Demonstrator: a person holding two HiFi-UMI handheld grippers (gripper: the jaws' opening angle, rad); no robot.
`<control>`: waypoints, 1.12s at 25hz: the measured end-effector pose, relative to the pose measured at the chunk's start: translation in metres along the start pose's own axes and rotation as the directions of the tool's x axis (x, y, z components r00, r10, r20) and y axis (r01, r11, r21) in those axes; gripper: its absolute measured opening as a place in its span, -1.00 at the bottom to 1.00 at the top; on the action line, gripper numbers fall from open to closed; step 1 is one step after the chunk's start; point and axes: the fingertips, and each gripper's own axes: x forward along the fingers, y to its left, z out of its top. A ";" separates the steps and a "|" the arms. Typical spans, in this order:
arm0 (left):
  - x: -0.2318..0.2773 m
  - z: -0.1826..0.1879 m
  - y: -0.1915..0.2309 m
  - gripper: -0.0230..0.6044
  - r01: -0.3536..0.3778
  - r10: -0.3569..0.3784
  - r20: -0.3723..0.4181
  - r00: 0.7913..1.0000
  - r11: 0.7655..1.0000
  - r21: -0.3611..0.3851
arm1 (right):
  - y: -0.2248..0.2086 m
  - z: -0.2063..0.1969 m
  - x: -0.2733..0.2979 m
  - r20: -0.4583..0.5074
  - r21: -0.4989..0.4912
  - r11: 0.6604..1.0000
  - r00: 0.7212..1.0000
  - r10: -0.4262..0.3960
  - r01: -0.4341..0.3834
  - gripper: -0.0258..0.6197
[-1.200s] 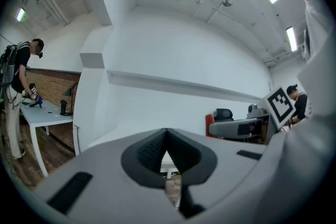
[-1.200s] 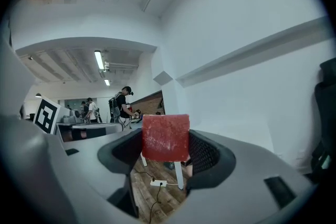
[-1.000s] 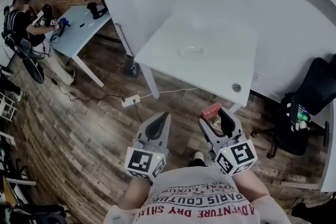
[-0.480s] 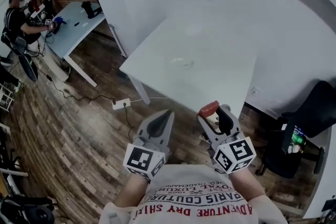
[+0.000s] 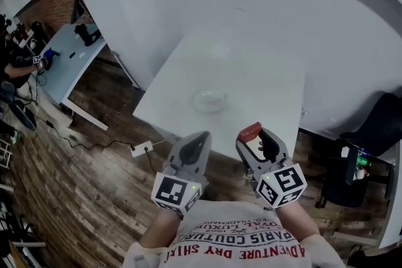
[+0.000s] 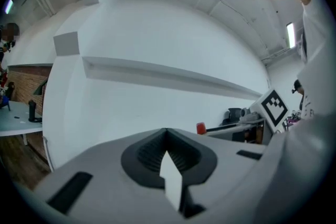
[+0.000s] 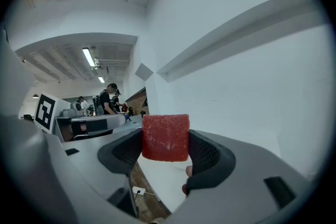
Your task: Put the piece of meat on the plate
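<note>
A red block of meat point(image 7: 165, 137) is clamped between the jaws of my right gripper point(image 7: 166, 148), which is shut on it; in the head view the meat point(image 5: 250, 131) shows at the tip of that gripper point(image 5: 254, 138), over the near edge of a white table point(image 5: 270, 85). A clear glass plate point(image 5: 210, 99) lies on the table ahead and to the left of the meat. My left gripper point(image 5: 200, 138) is shut with nothing in it, level with the right one at the table's front edge. In the left gripper view its jaws point(image 6: 167, 140) meet, and the meat point(image 6: 201, 128) shows far to the right.
A white wall rises behind the table. A black office chair point(image 5: 367, 135) stands at the right. At the far left stands another white table point(image 5: 63, 69) with a person by it. A power strip point(image 5: 141, 149) and cable lie on the wooden floor.
I have moved forward to the table: it and the plate now lie much nearer in the head view. Both grippers keep their pose, the right one still holding the meat.
</note>
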 end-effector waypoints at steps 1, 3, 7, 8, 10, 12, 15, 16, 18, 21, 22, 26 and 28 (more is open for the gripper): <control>0.008 0.001 0.013 -0.92 0.018 -0.018 -0.003 1.000 1.000 -0.002 | -0.004 0.002 0.012 -0.002 0.008 1.000 1.000 -0.025 0.025 -0.05; 0.025 0.007 0.044 -0.92 0.047 -0.047 -0.007 0.999 0.999 0.001 | -0.011 0.008 0.038 -0.006 0.022 0.997 0.997 -0.072 0.073 -0.05; 0.057 0.015 0.108 -0.92 0.095 -0.095 -0.018 0.995 0.995 0.004 | -0.016 0.018 0.094 -0.024 0.028 0.988 0.989 -0.148 0.149 -0.05; 0.065 0.016 0.122 -0.92 0.109 -0.109 -0.020 0.994 0.994 0.003 | -0.018 0.019 0.108 -0.031 0.024 0.986 0.986 -0.165 0.166 -0.05; 0.080 0.017 0.145 -0.92 0.137 -0.137 -0.022 0.990 0.990 0.013 | -0.022 0.020 0.135 -0.043 0.028 0.980 0.980 -0.196 0.197 -0.05; 0.091 0.014 0.166 -0.92 0.166 -0.165 -0.027 0.986 0.986 0.021 | -0.025 0.018 0.160 -0.059 0.048 0.972 0.973 -0.225 0.228 -0.05; 0.104 0.005 0.195 -0.92 0.205 -0.204 -0.049 0.978 0.979 0.008 | -0.028 0.008 0.191 -0.109 0.059 0.956 0.954 -0.280 0.287 -0.05; 0.107 0.002 0.204 -0.92 0.216 -0.215 -0.058 0.975 0.976 0.002 | -0.029 0.004 0.200 -0.133 0.057 0.951 0.946 -0.294 0.304 -0.05; 0.113 -0.006 0.220 -0.92 0.231 -0.231 -0.075 0.970 0.973 -0.012 | -0.032 -0.008 0.217 -0.187 0.048 0.943 0.930 -0.316 0.330 -0.05; 0.124 -0.022 0.239 -0.92 0.239 -0.242 -0.107 0.964 0.970 -0.037 | -0.039 -0.028 0.241 -0.262 0.025 0.934 0.904 -0.339 0.357 -0.05; 0.128 -0.028 0.243 -0.92 0.246 -0.250 -0.119 0.961 0.968 -0.049 | -0.043 -0.036 0.248 -0.286 0.023 0.932 0.895 -0.341 0.362 -0.05; 0.145 -0.056 0.245 -0.92 0.280 -0.295 -0.152 0.943 0.954 -0.112 | -0.060 -0.075 0.270 -0.400 0.025 0.928 0.854 -0.332 0.372 -0.05; 0.154 -0.068 0.244 -0.92 0.291 -0.313 -0.168 0.935 0.946 -0.145 | -0.070 -0.096 0.277 -0.456 0.020 0.927 0.828 -0.325 0.375 -0.05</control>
